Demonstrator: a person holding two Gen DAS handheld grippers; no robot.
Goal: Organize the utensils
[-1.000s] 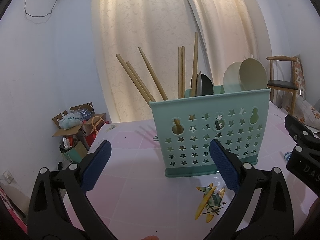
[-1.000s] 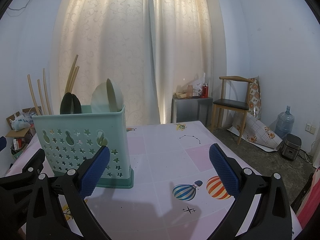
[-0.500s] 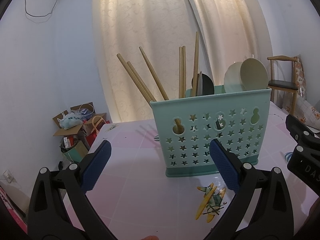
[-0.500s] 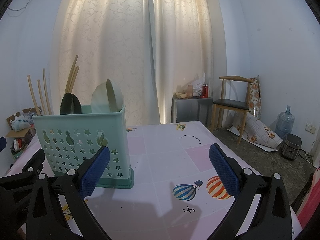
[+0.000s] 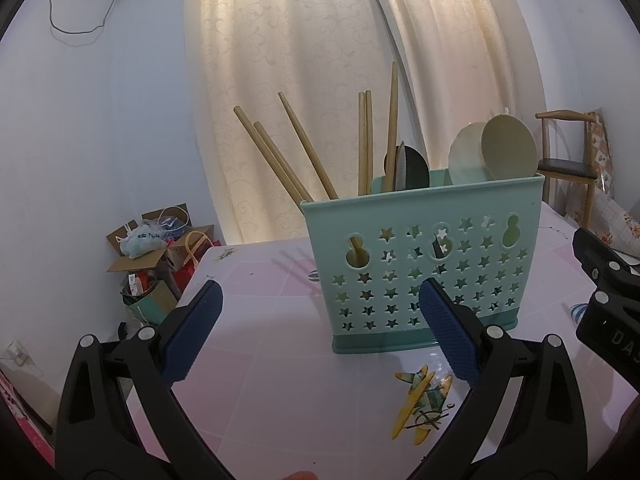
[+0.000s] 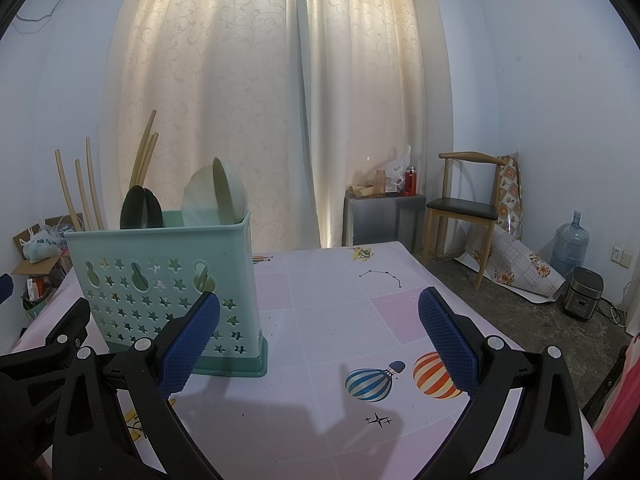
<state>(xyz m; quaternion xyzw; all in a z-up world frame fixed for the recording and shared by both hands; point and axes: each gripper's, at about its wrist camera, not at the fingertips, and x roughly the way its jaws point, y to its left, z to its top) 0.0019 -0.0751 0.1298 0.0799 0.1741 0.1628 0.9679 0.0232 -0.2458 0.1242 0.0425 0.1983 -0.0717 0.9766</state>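
- A pink-tiled table (image 6: 332,320) carries a mint utensil caddy (image 5: 424,264), upright, left of centre.
- Chopsticks (image 5: 304,152) and spoons (image 5: 492,152) stand inside; sorting looks finished, with no loose utensil in view, so withdrawal seems next.
- The left gripper (image 5: 320,332) and right gripper (image 6: 316,340) gape wide, empty, touching nothing.
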